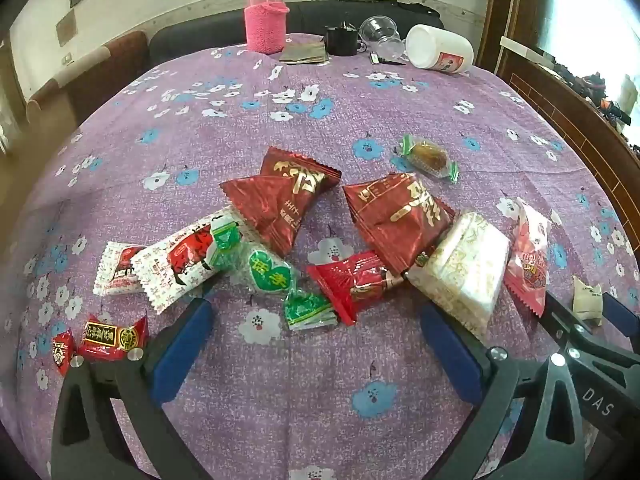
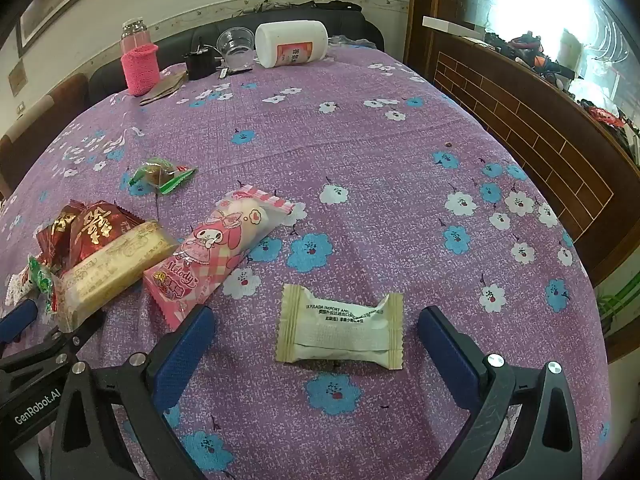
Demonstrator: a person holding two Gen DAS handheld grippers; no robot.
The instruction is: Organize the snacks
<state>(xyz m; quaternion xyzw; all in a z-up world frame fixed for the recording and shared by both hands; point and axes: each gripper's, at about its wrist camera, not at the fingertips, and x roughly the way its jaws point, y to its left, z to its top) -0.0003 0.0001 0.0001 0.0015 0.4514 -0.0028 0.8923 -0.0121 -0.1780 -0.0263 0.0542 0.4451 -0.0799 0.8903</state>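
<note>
Several wrapped snacks lie in a loose pile on the purple floral tablecloth (image 1: pixel 320 360). My left gripper (image 1: pixel 316 324) is open and empty, just short of a clear green-print candy (image 1: pixel 272 272) and a red packet (image 1: pixel 352 284). Two dark red pouches (image 1: pixel 280 200) (image 1: pixel 400 212) lie beyond. A cream cake bar (image 1: pixel 464 264) (image 2: pixel 112 268) and a pink Melody packet (image 1: pixel 528 260) (image 2: pixel 216 248) lie to the right. My right gripper (image 2: pixel 316 324) is open, its fingers either side of a cream-wrapped candy (image 2: pixel 340 328) on the cloth.
At the table's far edge stand a bottle in a pink knitted sleeve (image 1: pixel 266 20), a black box (image 1: pixel 342 40), a clear cup (image 1: pixel 380 34) and a tipped white jar (image 1: pixel 440 52). A green-ended date candy (image 1: pixel 430 156) lies apart. A wooden cabinet (image 2: pixel 540 128) runs along the right.
</note>
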